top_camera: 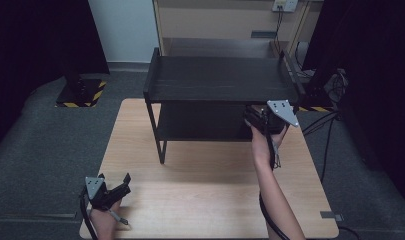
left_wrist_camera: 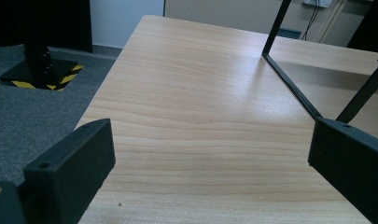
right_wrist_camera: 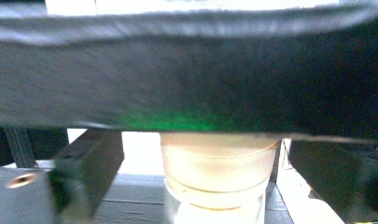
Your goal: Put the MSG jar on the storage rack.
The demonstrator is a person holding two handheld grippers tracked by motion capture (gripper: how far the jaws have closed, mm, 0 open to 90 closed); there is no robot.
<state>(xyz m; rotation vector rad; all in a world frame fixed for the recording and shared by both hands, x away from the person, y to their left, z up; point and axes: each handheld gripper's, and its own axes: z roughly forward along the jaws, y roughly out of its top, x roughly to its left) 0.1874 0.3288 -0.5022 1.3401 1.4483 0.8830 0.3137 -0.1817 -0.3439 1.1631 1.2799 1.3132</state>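
**Right gripper reaches under the shelf**

The left gripper (top_camera: 111, 188) rests at the table's (top_camera: 210, 200) near left corner, jaws wide and empty. The right gripper (top_camera: 264, 120) sits at the black shelf's (top_camera: 220, 77) right end, under the top board. A pale cup (right_wrist_camera: 219, 175) stands between its spread jaws; whether they touch it cannot be told.

A two-level shelf (top_camera: 220, 80) stands on the far half of the table (top_camera: 210, 195). The right gripper (top_camera: 264, 119) is at the shelf's right front, under the top board, and a cup (right_wrist_camera: 219, 172) sits between its jaws. The left gripper (top_camera: 112, 186) rests at the table's near left corner.
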